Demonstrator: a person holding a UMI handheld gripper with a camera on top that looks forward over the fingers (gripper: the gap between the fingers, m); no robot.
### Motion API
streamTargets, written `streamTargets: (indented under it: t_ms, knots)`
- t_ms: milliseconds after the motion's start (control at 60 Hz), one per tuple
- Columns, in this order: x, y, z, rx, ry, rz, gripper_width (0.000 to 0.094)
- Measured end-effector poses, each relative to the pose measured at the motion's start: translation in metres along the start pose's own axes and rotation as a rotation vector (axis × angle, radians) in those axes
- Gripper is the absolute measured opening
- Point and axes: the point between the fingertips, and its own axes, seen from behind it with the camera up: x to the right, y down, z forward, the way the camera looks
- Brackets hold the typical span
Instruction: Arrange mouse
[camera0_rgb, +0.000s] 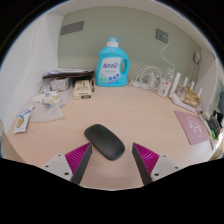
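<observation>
A black computer mouse lies flat on the light wooden table, turned at a slant, just ahead of my fingers and reaching in between them. My gripper is open. Its two pink pads stand well apart, one at each side of the mouse's near end, with a gap at both sides. The mouse rests on the table on its own.
A blue detergent bottle stands at the back by the wall. A white router with antennas and cables are at the back right. A pink notebook lies at the right. Small boxes and plastic bags clutter the left.
</observation>
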Motion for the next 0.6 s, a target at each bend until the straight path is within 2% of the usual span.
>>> streamTargets:
  t_ms: [250, 333, 417, 600]
  knots:
    - [0.016, -0.035, 0.044, 0.024, 0.017, 0.006, 0.0812]
    - [0.013, -0.037, 0.052, 0.016, -0.009, 0.052, 0.0711]
    - [0.006, -0.038, 0.054, 0.018, -0.041, 0.082, 0.0483]
    - [0.004, -0.039, 0.054, 0.011, -0.033, 0.089, 0.0382]
